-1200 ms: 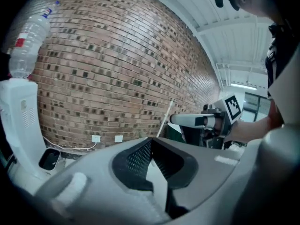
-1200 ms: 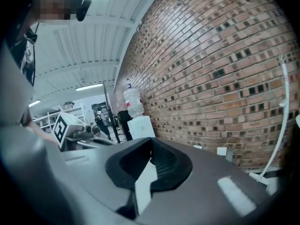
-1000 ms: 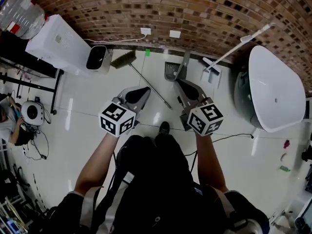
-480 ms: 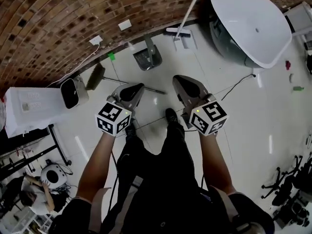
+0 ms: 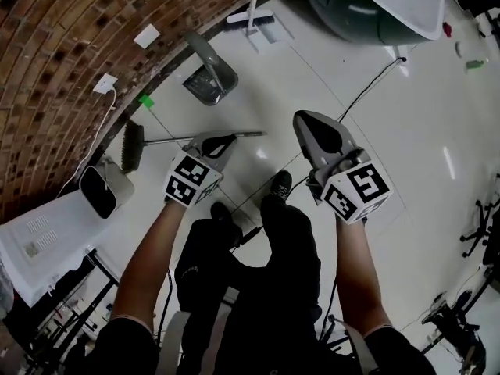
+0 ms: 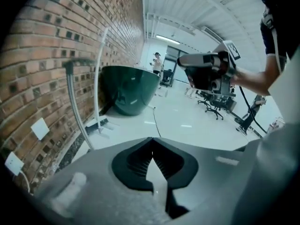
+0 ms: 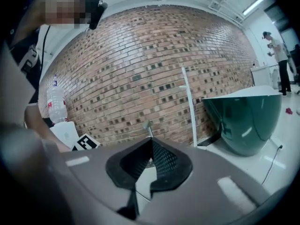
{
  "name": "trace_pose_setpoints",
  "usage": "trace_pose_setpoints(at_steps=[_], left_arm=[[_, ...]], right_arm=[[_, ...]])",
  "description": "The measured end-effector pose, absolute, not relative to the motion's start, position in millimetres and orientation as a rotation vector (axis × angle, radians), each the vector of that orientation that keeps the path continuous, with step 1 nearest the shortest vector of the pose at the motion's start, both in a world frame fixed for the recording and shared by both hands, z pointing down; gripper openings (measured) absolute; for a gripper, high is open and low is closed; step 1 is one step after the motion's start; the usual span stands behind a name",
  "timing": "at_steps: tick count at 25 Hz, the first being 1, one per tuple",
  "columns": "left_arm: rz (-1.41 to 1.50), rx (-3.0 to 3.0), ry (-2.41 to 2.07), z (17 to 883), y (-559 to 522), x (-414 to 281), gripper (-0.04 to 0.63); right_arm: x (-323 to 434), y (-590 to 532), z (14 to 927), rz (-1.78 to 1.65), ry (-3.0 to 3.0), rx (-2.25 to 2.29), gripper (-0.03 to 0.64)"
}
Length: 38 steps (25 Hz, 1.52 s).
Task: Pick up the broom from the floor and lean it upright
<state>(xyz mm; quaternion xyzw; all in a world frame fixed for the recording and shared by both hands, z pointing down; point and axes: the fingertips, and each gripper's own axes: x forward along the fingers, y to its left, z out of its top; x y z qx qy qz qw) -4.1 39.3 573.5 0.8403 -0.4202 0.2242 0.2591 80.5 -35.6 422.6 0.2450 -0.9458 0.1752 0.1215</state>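
Note:
The broom (image 5: 131, 145) lies flat on the white floor near the brick wall, and its thin handle (image 5: 251, 134) runs right. My left gripper (image 5: 229, 140) is shut with nothing between its jaws. In the head view its tip overlaps the middle of the handle; whether it touches I cannot tell. My right gripper (image 5: 301, 120) hangs higher, right of the handle's end, also shut and holding nothing. The left gripper view shows the right gripper (image 6: 206, 71) in the air ahead. The broom shows in neither gripper view.
A grey dustpan (image 5: 207, 76) stands upright by the wall and a white long-handled tool (image 5: 251, 18) leans there. A green tub (image 5: 375, 6) is at the top right and a cable (image 5: 367, 84) crosses the floor. A white appliance (image 5: 101, 190) stands at the left. My shoes (image 5: 277, 186) are below the handle.
Both grippers have come down toward the floor, the left one much further, onto the line of the broom handle. The head view has swung, so the wall now sits at the upper left.

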Motion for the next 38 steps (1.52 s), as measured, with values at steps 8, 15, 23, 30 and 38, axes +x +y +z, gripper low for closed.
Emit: trace_pose_setpoints(at_steps=[8, 15, 23, 30, 38], left_arm=[[0.8, 2.311, -0.868, 790, 30, 38, 0.046], [0.972, 2.34, -0.757, 947, 24, 57, 0.096], [1.11, 2.303, -0.67, 1070, 18, 55, 0.165], [1.229, 2.278, -0.596, 1116, 19, 56, 0.192], [1.337, 2.278, -0.53, 1139, 26, 58, 0.186]], right_arm=[[118, -45, 578, 0.37, -2.666, 0.692, 0.0], [139, -35, 721, 0.375, -2.59, 0.576, 0.0], [152, -31, 802, 0.448, -2.573, 0.532, 0.0], [158, -26, 847, 0.506, -2.558, 0.536, 0.0], [164, -27, 857, 0.536, -2.575, 0.584, 0.0]])
